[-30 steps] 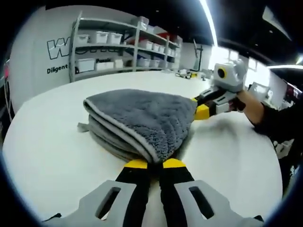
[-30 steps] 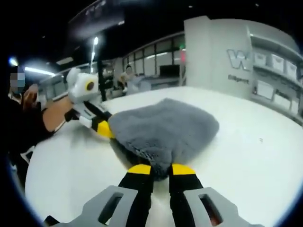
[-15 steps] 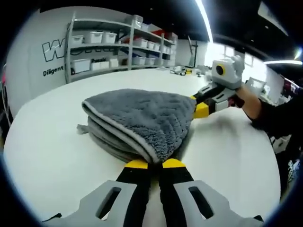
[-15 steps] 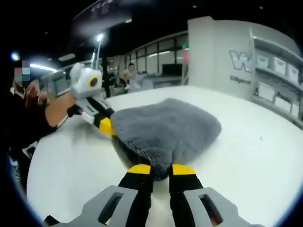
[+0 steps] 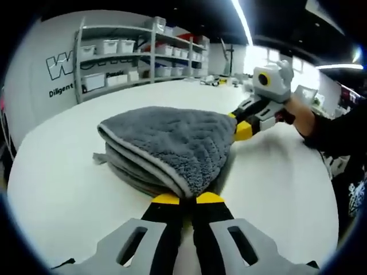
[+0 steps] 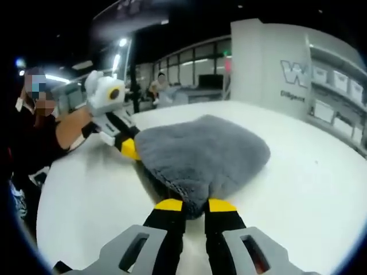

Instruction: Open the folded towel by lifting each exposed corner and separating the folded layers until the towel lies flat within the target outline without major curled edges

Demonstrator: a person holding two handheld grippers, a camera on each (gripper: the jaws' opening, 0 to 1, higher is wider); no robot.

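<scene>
left tool has its yellow-tipped jaws pinched together on the near corner of the grey towel, gripping the top layer where the pale hem runs down to the tips. the towel sits near the middle of the white tabletop, bunched in a thick folded stack, several layers visible along its left edge, with a small tab poking out at the lower left. the right tool is clamped on the neighbouring corner; in the left gripper view it comes in from the right side and meets the towel at its far right tip, a hand behind it. judgement: early stage. two corners are gripped and the top layer looks slightly raised, but no fold is opened; the layers need separating and the cloth spreading flat. no target outline can be made out on the tabletop. pile is deep and plush, dark grey, edges rounded, not crisp. shelving with bins stands behind.
</scene>
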